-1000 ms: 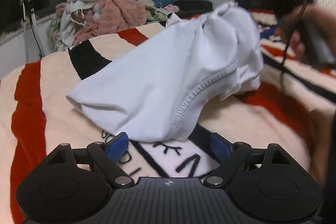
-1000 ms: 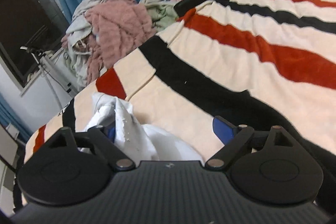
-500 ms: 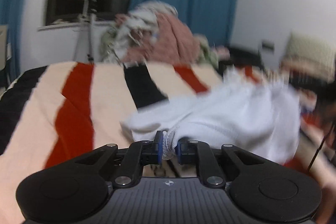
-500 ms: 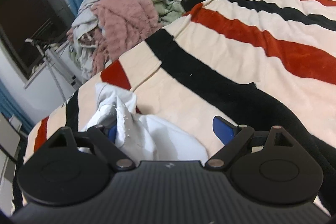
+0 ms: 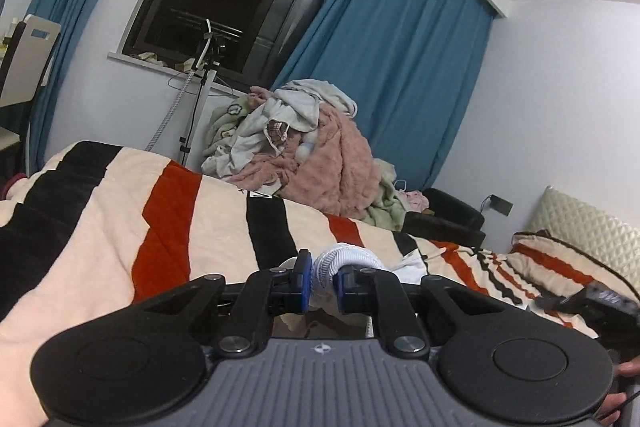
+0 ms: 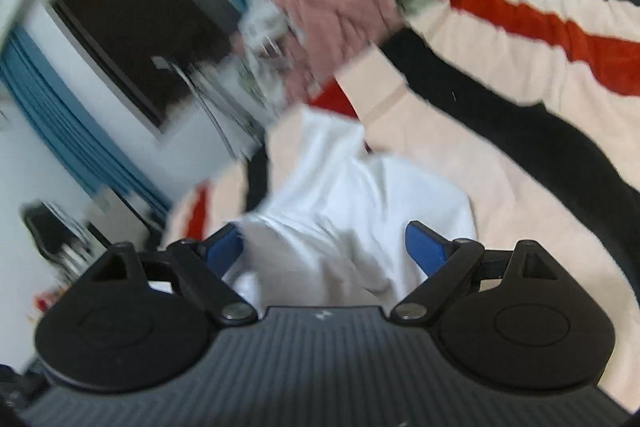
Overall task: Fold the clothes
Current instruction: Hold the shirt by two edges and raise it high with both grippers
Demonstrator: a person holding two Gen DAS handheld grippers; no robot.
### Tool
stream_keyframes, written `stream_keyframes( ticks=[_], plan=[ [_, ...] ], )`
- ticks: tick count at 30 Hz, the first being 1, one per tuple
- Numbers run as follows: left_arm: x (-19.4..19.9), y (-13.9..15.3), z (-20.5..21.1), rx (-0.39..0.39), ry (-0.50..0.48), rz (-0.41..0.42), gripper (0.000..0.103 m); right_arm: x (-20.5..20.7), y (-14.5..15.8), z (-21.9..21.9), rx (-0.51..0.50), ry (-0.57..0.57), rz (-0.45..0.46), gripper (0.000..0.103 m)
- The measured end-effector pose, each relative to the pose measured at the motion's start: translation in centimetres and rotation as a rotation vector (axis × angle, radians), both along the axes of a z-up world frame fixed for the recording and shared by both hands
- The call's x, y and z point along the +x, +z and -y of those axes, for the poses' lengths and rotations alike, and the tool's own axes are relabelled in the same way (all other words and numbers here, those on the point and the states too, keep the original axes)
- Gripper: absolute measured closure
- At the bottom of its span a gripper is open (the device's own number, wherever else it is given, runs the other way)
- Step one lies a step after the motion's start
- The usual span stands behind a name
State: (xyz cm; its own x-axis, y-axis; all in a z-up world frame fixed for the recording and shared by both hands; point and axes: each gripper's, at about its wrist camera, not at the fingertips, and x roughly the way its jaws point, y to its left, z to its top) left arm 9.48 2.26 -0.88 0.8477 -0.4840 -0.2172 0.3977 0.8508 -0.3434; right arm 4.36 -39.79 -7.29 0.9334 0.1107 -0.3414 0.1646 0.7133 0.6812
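Fabric is the reason for both poses. The left gripper (image 5: pixel 323 281) pinches the ribbed hem of the white garment (image 6: pixel 352 195) between its blue pads, probably to lift one edge clear of the striped blanket (image 5: pixel 208 223). The right gripper (image 6: pixel 326 241) stands spread, cloth lying loose between its fingers, seemingly placed to catch a second edge for the fold.

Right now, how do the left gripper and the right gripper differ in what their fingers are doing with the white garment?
The left gripper has its fingers nearly together, pinching a ribbed edge of the white garment; the right gripper has its fingers spread wide, with the cloth lying loose between them, pads not pressing it. The left wrist view is sharp, the right wrist view is motion-blurred. Both have blue pads and work over the striped blanket.
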Motion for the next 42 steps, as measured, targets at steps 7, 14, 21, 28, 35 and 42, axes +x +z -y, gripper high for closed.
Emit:
stream_keyframes(
  ticks=[7, 14, 21, 28, 35, 42],
  plan=[
    [-0.3, 0.5, 0.3, -0.029, -0.039, 0.021, 0.090, -3.0, 3.4, -3.7, -0.247, -0.106, 0.189, 0.012],
    [-0.2, 0.5, -0.4, -0.066, -0.018, 0.014, 0.090, -2.5, 1.1, -21.1, -0.729, 0.328, 0.232, 0.014],
    [0.1, 0.2, -1.8, -0.137, 0.042, -0.002, 0.090, -0.4, -3.2, -26.0, -0.950, 0.465, 0.022, 0.026],
    [0.4, 0.2, -4.8, -0.271, 0.145, -0.038, 0.091, -0.4, -3.2, -26.6, -1.090, 0.379, -0.016, 0.092],
    [-4.0, 4.8, -7.0, -0.308, 0.178, 0.112, 0.092, -6.7, 4.9, -22.9, -0.905, 0.132, 0.262, 0.097],
    [-10.0, 17.1, -5.9, -0.307, 0.141, 0.355, 0.093, -11.3, 18.1, -16.9, -0.771, 0.030, 0.545, 0.099]
  ],
)
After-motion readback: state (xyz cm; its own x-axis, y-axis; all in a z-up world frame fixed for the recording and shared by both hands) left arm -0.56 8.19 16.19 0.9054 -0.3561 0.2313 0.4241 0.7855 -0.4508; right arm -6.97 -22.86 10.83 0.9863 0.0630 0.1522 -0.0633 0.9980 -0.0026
